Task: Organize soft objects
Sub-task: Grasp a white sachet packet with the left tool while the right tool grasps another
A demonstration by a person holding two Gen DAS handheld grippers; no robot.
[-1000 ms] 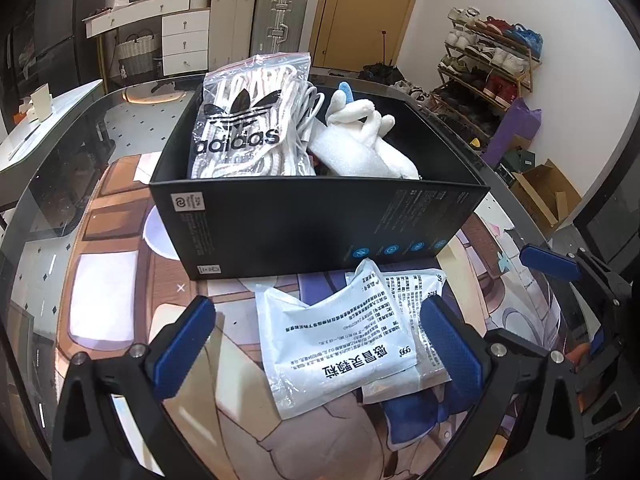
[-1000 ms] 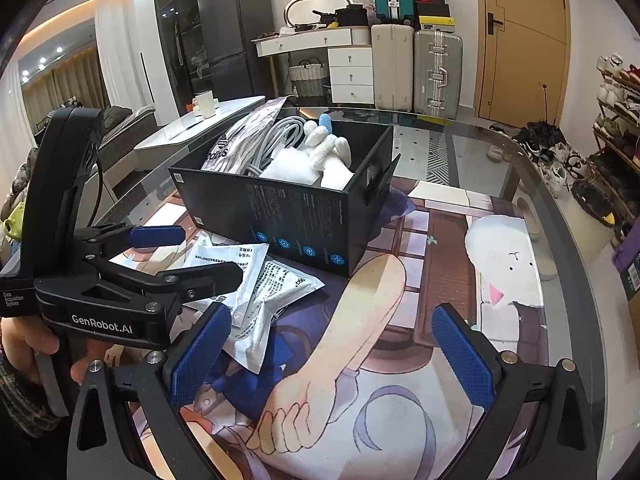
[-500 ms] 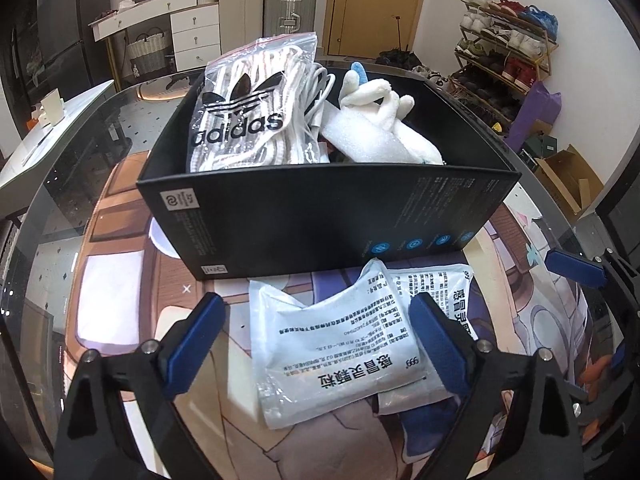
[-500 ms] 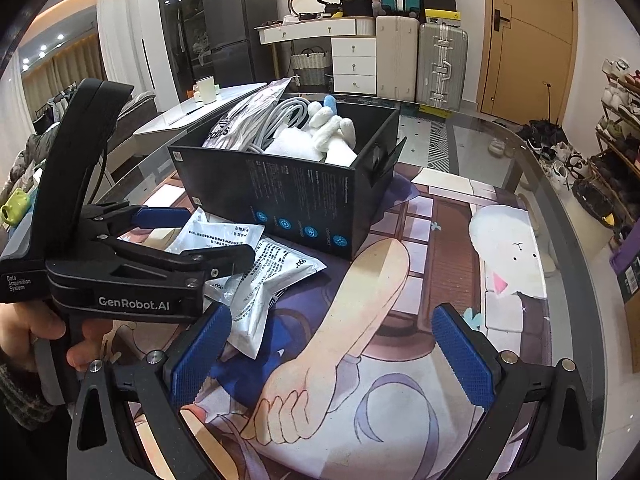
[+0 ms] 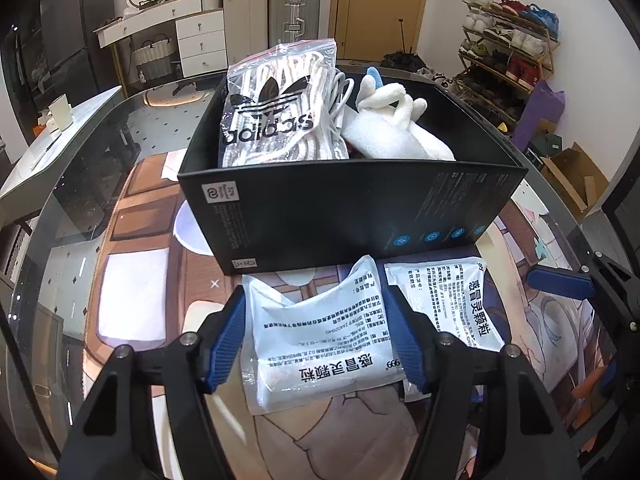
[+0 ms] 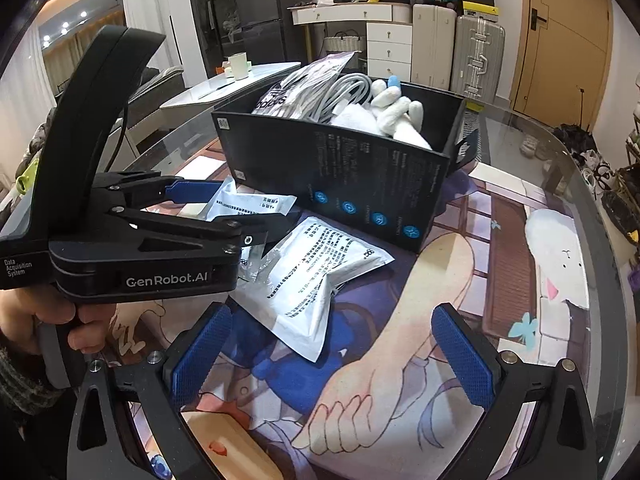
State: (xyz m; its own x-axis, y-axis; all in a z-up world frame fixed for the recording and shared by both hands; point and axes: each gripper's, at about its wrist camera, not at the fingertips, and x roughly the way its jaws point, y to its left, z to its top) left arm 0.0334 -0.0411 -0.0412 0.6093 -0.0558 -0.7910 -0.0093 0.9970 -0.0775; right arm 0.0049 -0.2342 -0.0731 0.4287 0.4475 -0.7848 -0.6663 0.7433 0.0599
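While its blue ribbed pads press both long edges of a white foil sachet [image 5: 322, 334], the left gripper [image 5: 320, 340] holds that packet low over the printed mat [image 5: 132, 280]; the sachet carries black Chinese print and a "999" mark. A second, matching sachet [image 5: 442, 300] lies flat just beside it, partly under the first, both close against the front wall of the black cardboard box [image 5: 348, 208]. The box face shows a white label, fine text and a row of round blue icons. Inside it stand a clear zip bag [image 5: 276, 108] marked "adidas" with the trefoil, holding white cord-like contents, a white plush toy [image 5: 394, 104] with a blue tip, and a white foam sheet [image 5: 380, 140]. The right gripper [image 6: 332, 350] hangs over the mat with its blue pads spread wide and nothing between them. The left tool's black body reads "GenRobot.AI" and "Data Acquisition System". The mat, an anime illustration, covers a glass table [image 6: 560, 148].
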